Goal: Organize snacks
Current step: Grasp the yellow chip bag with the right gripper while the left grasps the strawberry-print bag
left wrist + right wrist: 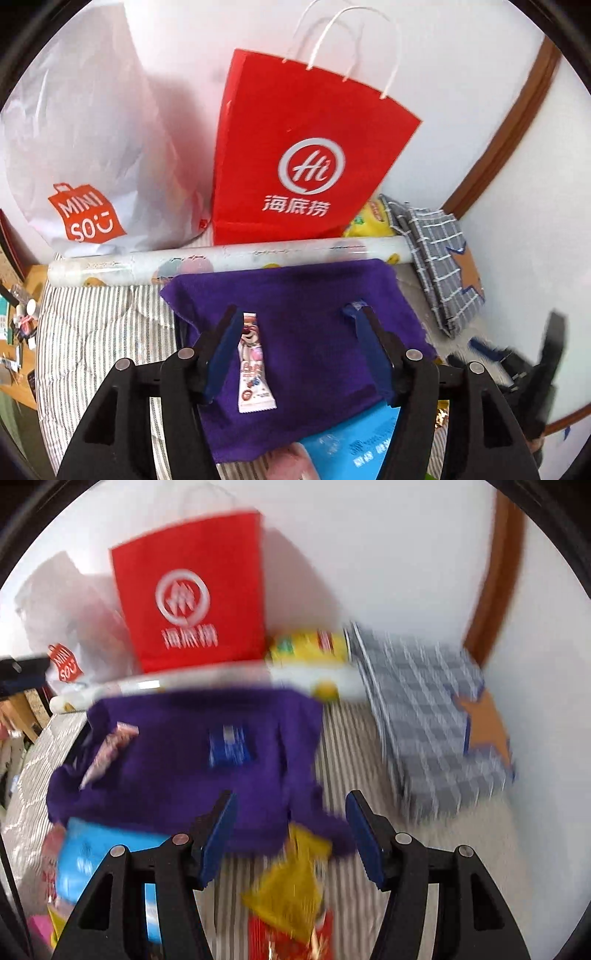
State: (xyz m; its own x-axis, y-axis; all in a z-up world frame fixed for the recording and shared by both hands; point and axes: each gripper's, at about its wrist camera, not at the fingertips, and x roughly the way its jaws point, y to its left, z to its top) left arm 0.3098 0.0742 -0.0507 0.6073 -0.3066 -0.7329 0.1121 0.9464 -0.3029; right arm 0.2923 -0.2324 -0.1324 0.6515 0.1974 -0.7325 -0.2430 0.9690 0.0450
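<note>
A purple cloth [314, 332] lies spread on the striped bedding. On it rests a long white and pink snack packet [251, 365], just inside the left finger of my left gripper [295, 326], which hangs open above the cloth with nothing pressed between its pads. The right wrist view is blurred. There the same packet [107, 753] and a small blue packet [231, 749] lie on the cloth [184, 768]. My right gripper [291, 812] is open over the cloth's near corner, and a yellow snack packet [291, 882] lies on the bedding below its fingers, untouched.
A red paper bag [295, 155] and a white plastic bag [96, 155] stand against the wall behind a long printed roll [221, 258]. A yellow chip bag [369, 221] and a checked box [443, 266] sit at the right. A light blue packet [354, 439] and a red packet [291, 941] lie near.
</note>
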